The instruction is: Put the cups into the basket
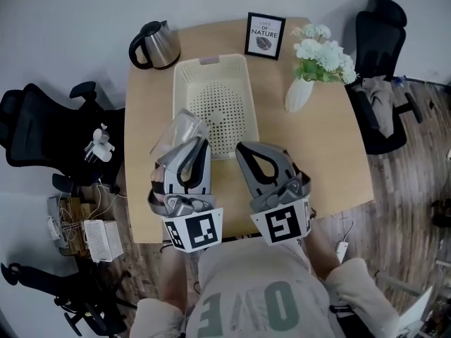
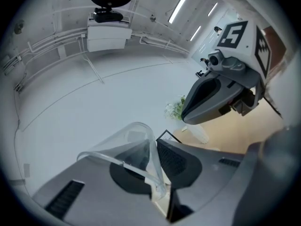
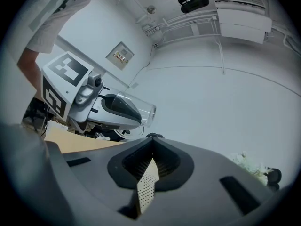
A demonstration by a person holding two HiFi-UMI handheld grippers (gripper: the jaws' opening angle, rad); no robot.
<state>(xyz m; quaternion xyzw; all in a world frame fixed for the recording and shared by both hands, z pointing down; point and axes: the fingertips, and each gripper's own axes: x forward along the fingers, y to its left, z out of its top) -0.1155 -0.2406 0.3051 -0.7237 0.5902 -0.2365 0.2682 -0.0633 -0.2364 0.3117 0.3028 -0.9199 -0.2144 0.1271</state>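
A clear plastic cup (image 1: 179,129) is pinched by its wall in my left gripper (image 1: 198,144), held up off the wooden table (image 1: 331,160) beside the left rim of the cream perforated basket (image 1: 211,76). In the left gripper view the cup (image 2: 126,142) lies tilted across the jaws, its rim squeezed between them at the left gripper (image 2: 157,145). My right gripper (image 1: 242,147) hovers at the basket's near right corner, shut with nothing held; its tips meet in the right gripper view (image 3: 151,140), which also shows the cup (image 3: 139,111).
A steel kettle (image 1: 156,44) stands at the table's back left. A framed print (image 1: 265,36) and a white vase of flowers (image 1: 316,65) stand at the back right. Black office chairs sit left (image 1: 39,129) and right (image 1: 380,69) of the table.
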